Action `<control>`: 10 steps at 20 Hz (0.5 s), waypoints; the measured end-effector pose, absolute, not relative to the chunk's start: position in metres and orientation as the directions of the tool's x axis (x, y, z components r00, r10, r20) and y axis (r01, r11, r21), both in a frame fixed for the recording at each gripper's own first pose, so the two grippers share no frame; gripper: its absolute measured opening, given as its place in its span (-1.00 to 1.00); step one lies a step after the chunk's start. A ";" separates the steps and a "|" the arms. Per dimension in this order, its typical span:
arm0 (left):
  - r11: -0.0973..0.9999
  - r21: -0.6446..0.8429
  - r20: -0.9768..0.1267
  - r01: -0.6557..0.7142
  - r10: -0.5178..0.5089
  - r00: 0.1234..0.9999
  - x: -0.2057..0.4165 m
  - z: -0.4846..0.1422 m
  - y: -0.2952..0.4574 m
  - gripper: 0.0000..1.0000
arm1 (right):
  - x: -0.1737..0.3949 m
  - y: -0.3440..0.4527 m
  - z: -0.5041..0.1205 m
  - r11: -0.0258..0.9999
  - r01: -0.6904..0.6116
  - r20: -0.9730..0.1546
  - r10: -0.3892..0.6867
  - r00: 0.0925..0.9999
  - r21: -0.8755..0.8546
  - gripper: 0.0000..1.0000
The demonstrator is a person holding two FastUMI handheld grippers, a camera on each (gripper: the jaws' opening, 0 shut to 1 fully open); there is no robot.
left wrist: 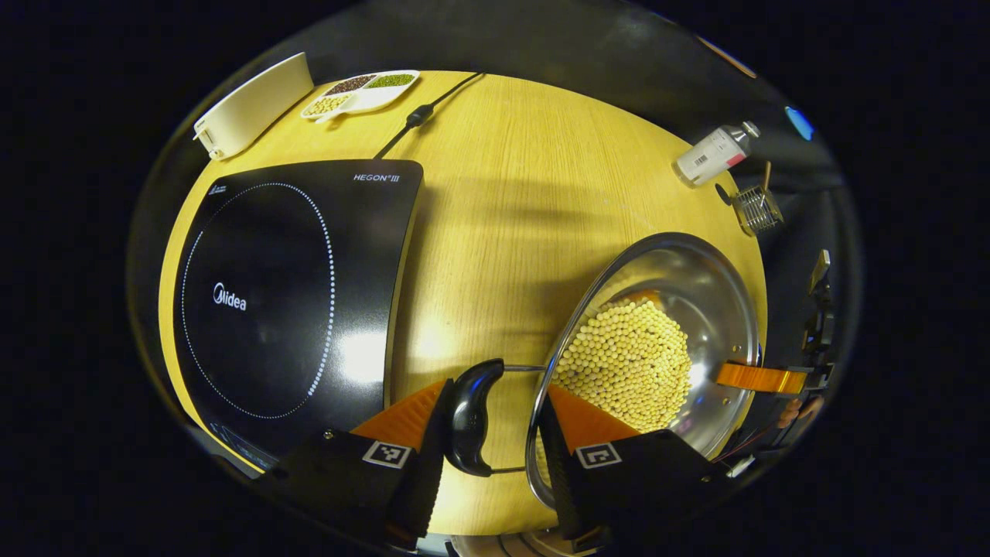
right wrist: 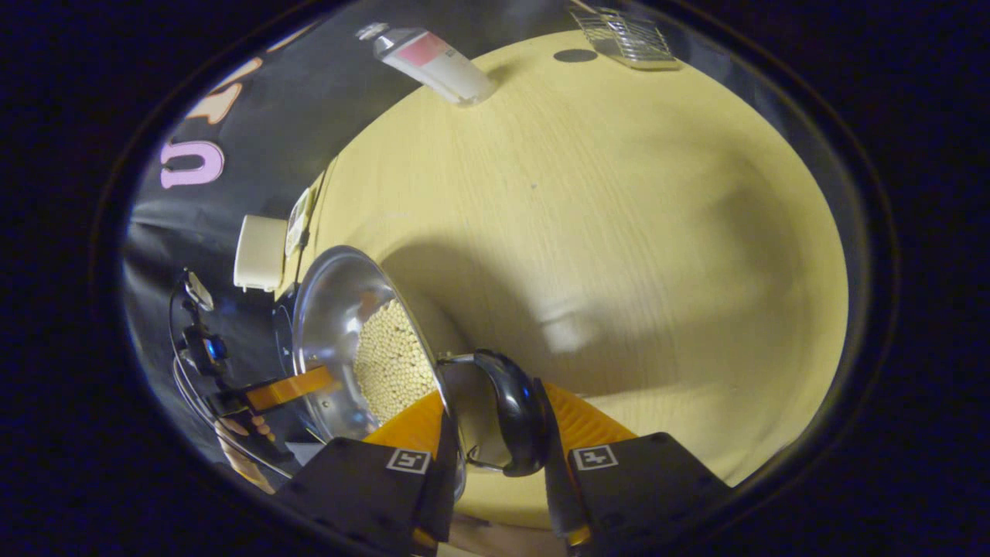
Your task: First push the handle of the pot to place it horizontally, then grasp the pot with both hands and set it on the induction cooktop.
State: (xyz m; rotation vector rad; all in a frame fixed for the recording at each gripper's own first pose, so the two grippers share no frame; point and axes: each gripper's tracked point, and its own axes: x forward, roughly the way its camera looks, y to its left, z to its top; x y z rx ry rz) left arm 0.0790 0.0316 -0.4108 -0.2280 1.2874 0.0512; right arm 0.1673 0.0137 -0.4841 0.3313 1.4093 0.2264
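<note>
We saw both claws, left claw (left wrist: 495, 433) and right claw (right wrist: 495, 437), each straddling a pot (left wrist: 657, 348) handle, bare desk (left wrist: 495, 232) between pot and nine-o'clock cooktop (left wrist: 286, 302); grip uncertain.

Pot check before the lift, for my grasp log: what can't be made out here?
- Left tool: whether its fingers press the pot handle; the handle hides the contact.
- Right tool: the same, in the right gripper view.
- Pot's underside and bottom: beans cover the inside.
- Cooktop controls: cut off by the near edge.
</note>
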 end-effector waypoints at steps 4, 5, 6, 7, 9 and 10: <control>0.976 -0.152 -0.953 -0.159 -0.101 0.287 0.069 -0.400 0.021 0.24 | 0.157 0.002 -0.472 0.938 0.032 -0.928 0.336 0.160 0.345 -0.07; 0.975 -0.154 -0.952 -0.160 -0.103 0.289 0.066 -0.397 0.020 0.24 | 0.155 0.001 -0.469 0.938 0.030 -0.928 0.335 0.165 0.344 -0.07; 0.975 -0.155 -0.951 -0.157 -0.104 0.293 0.063 -0.393 0.017 0.24 | 0.152 0.000 -0.465 0.939 0.029 -0.927 0.334 0.168 0.343 -0.07; 0.976 -0.155 -0.950 -0.154 -0.105 0.296 0.060 -0.389 0.016 0.24 | 0.146 -0.003 -0.460 0.939 0.028 -0.926 0.334 0.173 0.344 0.03; 0.977 -0.156 -0.947 -0.143 -0.107 0.302 0.054 -0.382 0.013 0.24 | 0.137 -0.005 -0.452 0.938 0.032 -0.925 0.334 0.179 0.345 0.03; 0.978 -0.156 -0.947 -0.136 -0.109 0.303 0.049 -0.378 0.012 0.24 | 0.132 -0.007 -0.449 0.939 0.034 -0.926 0.332 0.183 0.343 0.03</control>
